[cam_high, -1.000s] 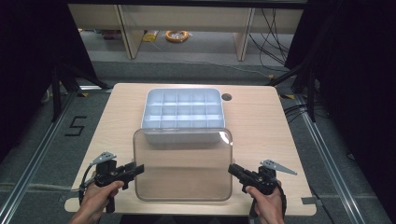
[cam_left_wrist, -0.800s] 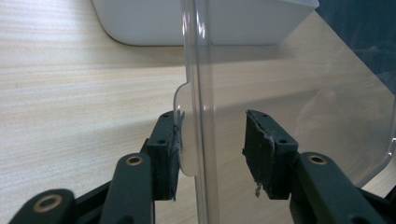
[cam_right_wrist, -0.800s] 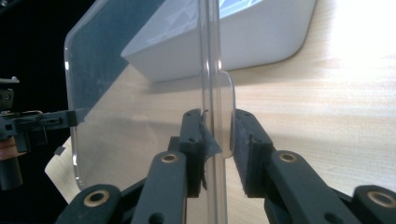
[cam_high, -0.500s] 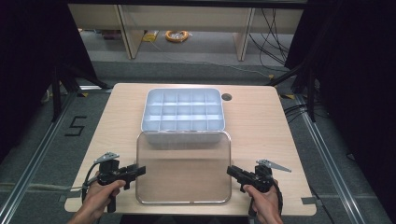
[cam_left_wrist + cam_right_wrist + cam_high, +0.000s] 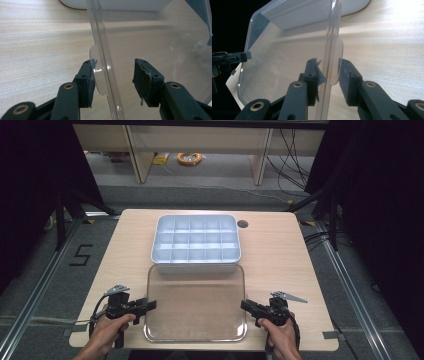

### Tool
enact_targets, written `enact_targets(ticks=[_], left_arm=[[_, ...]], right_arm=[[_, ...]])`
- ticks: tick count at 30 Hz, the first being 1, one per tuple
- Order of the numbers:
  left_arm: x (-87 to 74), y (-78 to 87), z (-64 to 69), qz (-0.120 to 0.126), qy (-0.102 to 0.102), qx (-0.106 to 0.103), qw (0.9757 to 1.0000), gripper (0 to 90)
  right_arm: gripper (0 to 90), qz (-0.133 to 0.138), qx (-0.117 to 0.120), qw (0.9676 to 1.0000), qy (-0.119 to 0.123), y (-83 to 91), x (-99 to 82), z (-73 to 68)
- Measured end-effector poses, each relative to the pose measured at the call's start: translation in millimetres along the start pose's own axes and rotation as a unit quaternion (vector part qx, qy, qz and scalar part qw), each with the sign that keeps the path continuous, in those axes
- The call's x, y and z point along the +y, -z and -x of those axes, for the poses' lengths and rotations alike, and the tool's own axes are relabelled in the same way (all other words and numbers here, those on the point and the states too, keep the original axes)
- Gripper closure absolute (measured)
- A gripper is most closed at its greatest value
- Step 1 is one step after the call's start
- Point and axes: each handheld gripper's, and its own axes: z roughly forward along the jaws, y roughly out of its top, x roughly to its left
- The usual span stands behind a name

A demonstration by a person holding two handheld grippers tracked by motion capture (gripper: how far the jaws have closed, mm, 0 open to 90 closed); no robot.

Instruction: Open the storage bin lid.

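Left hand-held gripper (image 5: 149, 304), right hand-held gripper (image 5: 243, 305): jaws apart, straddling clear lid (image 5: 195, 305) side edges; lid flat, roughly square.

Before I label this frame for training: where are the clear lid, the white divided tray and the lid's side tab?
clear lid (image 5: 195, 302), high view, middle of its flat panel.
white divided tray (image 5: 196, 267), high view, near outer wall.
side tab (image 5: 338, 62), right gripper view, clear flap between the right gripper's jaws.

Clear lid (image 5: 195, 302) lies before white divided tray (image 5: 195, 243).
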Motion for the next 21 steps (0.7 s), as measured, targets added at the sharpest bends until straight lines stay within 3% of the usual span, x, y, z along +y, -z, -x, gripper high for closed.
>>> enact_targets(ticks=[2,3,4,5,11,12,13,15,16,17,18,19,21], left_arm=[[-0.2,-0.5,-0.4,-0.002,0.000,0.001,1.0000,51.8],[-1.2,-2.5,-1.8,-0.004,0.003,-0.002,1.0000,51.6],[-1.2,-2.5,-1.8,-0.004,0.003,-0.002,1.0000,51.5],[-1.6,-3.3,-2.8,-0.007,0.004,-0.002,1.0000,51.4],[-2.7,-7.3,-5.6,-0.015,0.006,0.002,0.9999,51.1],[-2.9,-8.0,-5.9,-0.016,0.007,0.004,0.9998,51.1],[-3.2,-8.6,-6.8,-0.019,0.006,0.004,0.9998,50.9],[-3.4,-9.7,-8.2,-0.022,0.007,0.003,0.9997,50.7],[-3.5,-10.2,-8.4,-0.025,0.007,0.004,0.9997,50.5],[-3.7,-10.7,-8.8,-0.027,0.008,0.005,0.9996,50.2],[-3.7,-10.7,-8.8,-0.027,0.008,0.005,0.9996,50.1],[-3.7,-10.9,-9.0,-0.027,0.008,0.005,0.9996,50.1],[-3.7,-11.1,-8.8,-0.026,0.009,0.006,0.9996,50.0]], right_arm=[[69.3,0.002,-0.004,0.9997,0.023,-1.4,0.2,4.4],[69.0,-0.003,-0.003,1.0000,0.002,-2.1,-0.6,1.6],[68.7,-0.005,0.001,1.0000,-0.003,-1.9,-0.6,1.4],[68.5,-0.004,-0.006,0.9998,0.021,-3.4,-0.5,6.0],[67.7,-0.009,-0.015,0.9996,0.024,-6.4,-1.2,8.2],[67.6,-0.018,-0.015,0.9997,-0.002,-6.2,-1.5,4.9],[67.4,-0.013,-0.016,0.9995,0.022,-7.8,-0.7,8.8],[67.3,-0.014,-0.020,0.9994,0.025,-9.1,-0.7,9.7],[67.0,-0.018,-0.021,0.9994,0.023,-8.9,-0.5,8.6],[66.9,-0.024,-0.015,0.9996,0.002,-8.2,-0.6,5.4],[66.9,-0.024,-0.015,0.9996,0.002,-8.2,-0.6,5.4],[66.8,-0.020,-0.023,0.9991,0.030,-10.3,-0.1,10.0],[66.6,-0.022,-0.024,0.9991,0.029,-10.6,0.0,10.0]])
